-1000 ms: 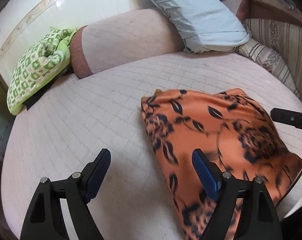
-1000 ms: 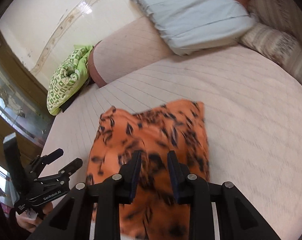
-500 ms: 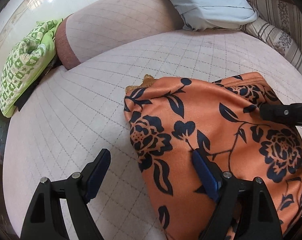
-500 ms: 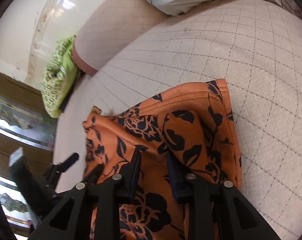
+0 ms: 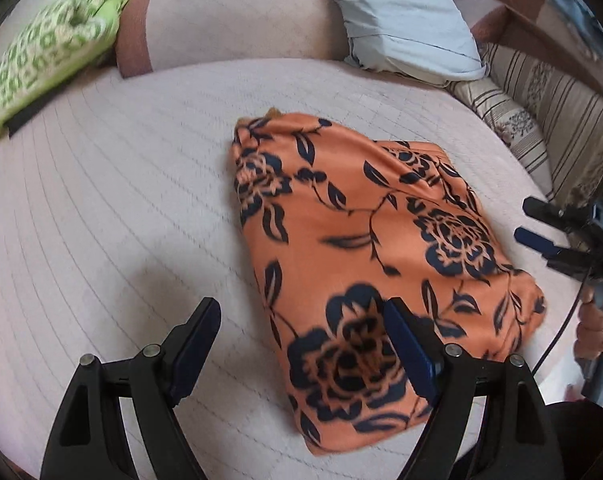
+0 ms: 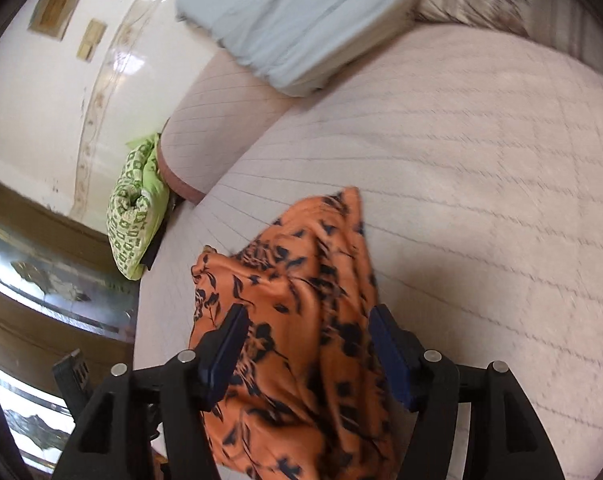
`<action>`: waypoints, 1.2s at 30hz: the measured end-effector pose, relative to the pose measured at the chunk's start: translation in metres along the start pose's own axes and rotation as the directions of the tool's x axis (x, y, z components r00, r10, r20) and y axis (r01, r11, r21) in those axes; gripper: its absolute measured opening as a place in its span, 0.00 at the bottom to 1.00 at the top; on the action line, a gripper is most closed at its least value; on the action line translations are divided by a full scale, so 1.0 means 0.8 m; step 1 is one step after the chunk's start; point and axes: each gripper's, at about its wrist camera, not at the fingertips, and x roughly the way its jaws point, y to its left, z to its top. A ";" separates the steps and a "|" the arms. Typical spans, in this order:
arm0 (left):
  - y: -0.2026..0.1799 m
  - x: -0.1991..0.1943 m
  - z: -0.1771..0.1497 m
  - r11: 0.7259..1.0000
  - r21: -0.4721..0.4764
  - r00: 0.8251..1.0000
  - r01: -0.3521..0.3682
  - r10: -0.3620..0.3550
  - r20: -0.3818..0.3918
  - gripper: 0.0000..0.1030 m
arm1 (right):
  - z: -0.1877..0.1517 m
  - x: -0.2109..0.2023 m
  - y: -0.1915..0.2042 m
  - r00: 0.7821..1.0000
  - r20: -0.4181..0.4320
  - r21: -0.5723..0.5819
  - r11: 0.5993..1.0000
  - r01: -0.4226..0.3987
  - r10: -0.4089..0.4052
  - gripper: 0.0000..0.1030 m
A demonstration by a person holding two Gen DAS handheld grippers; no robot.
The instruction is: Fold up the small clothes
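Right wrist: right gripper jaws just parted over orange garment (left gripper released)

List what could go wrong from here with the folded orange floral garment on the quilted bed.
1. The right gripper has just been opening its jaws around the folded orange floral garment; the released layers may spring apart.
2. One pad of the open left gripper hangs over the garment's near edge and might snag it.
3. The garment's near corner may hang off the quilted bed.
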 end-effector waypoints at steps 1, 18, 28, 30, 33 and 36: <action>-0.001 0.000 -0.003 1.000 -0.004 1.000 0.008 -0.008 -0.003 0.82 | 0.000 -0.001 -0.005 1.000 -0.006 0.011 1.000 -0.006 0.006 0.65; 0.030 0.037 0.022 0.985 -0.113 0.987 0.131 -0.140 -0.074 0.88 | -0.003 0.033 -0.029 0.990 -0.144 0.024 1.000 0.006 -0.003 0.65; 0.038 0.084 0.021 0.924 -0.207 0.935 0.322 -0.344 -0.080 0.88 | -0.006 0.109 -0.011 0.963 -0.258 0.023 0.997 -0.073 0.077 0.72; 0.038 0.088 0.020 0.918 -0.218 0.933 0.331 -0.353 -0.070 0.83 | -0.010 0.117 0.003 0.963 -0.261 -0.027 0.997 -0.071 0.061 0.70; 0.036 0.084 0.018 0.924 -0.210 0.941 0.318 -0.335 -0.048 0.72 | -0.015 0.122 0.010 0.963 -0.259 -0.033 0.996 -0.078 0.067 0.58; 0.035 0.075 0.016 0.932 -0.194 0.948 0.307 -0.317 -0.022 0.56 | -0.019 0.117 0.018 0.969 -0.237 -0.047 0.996 -0.077 0.064 0.52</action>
